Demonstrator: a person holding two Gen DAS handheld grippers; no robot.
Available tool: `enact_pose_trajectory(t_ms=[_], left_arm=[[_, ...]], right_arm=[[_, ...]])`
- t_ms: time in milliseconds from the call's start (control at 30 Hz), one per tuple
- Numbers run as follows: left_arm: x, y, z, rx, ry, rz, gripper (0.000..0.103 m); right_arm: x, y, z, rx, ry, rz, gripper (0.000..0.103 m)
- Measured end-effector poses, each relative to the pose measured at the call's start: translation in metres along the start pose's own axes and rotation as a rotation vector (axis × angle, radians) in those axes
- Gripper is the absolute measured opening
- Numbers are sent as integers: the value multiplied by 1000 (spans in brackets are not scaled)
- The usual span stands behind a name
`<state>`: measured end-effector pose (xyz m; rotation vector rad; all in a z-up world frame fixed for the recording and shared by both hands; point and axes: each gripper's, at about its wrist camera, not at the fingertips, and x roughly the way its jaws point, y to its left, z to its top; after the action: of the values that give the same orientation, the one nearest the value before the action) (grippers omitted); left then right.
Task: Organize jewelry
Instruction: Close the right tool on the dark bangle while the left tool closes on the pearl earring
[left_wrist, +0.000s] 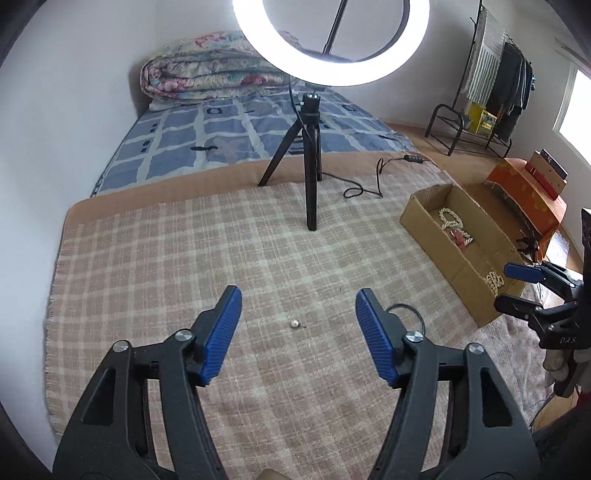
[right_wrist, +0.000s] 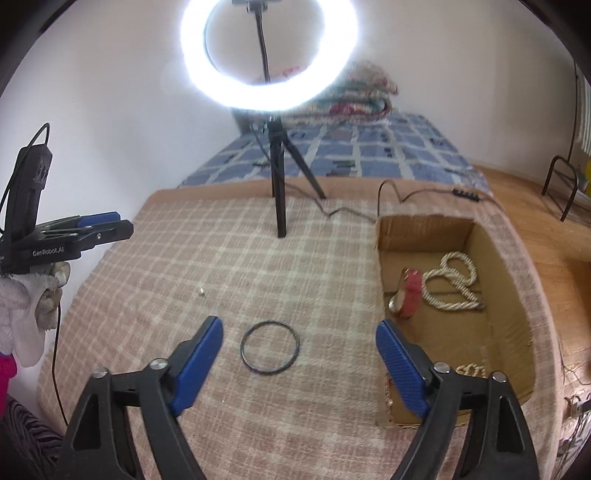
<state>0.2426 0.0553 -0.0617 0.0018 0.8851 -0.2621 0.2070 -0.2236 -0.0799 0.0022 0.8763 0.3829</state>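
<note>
My left gripper (left_wrist: 297, 299) is open and empty above the checked blanket, with a small silver bead (left_wrist: 295, 324) lying between its fingers; the bead also shows in the right wrist view (right_wrist: 201, 291). My right gripper (right_wrist: 299, 332) is open and empty, with a thin black bangle (right_wrist: 269, 353) lying flat between its fingers. The bangle is partly hidden behind my left finger in the left wrist view (left_wrist: 408, 312). A cardboard box (right_wrist: 517, 332) to the right holds a pearl rope necklace (right_wrist: 456, 282), a red piece (right_wrist: 408, 295) and small pearls (right_wrist: 471, 370). The box (left_wrist: 424, 206) also shows in the left wrist view, with my right gripper (left_wrist: 511, 286) beside it.
A ring light on a black tripod (right_wrist: 279, 206) stands at the blanket's far edge, its cable (right_wrist: 388, 199) trailing right. A bed with a blue quilt (left_wrist: 221, 136) and folded bedding lies behind. An orange box (left_wrist: 532, 199) and a clothes rack (left_wrist: 487, 92) stand right.
</note>
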Motion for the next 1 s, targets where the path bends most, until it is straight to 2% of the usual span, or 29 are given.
enact_pose_trajectory(t_ms=[100,167,200,300,567,1000], left_arm=[[16,8,-15,-23,50,-32,62],[29,14,-24,-47,89,-52,57],[36,16,-28,-59,109,-62,51],[54,18,-39,-70,160,-79,49],[89,22,-50,-85,242,-116,49],[125,15,-40,-115,279,-173,49]], right_arm=[[17,3,-4,-6,60,11,70],[30,7,-8,-8,103,22,61],[36,8,-10,-13,123,23,58],[52,14,-14,-39,177,11,51],[74,31,-20,-158,230,-42,45],[99,16,-28,-103,297,-32,38]])
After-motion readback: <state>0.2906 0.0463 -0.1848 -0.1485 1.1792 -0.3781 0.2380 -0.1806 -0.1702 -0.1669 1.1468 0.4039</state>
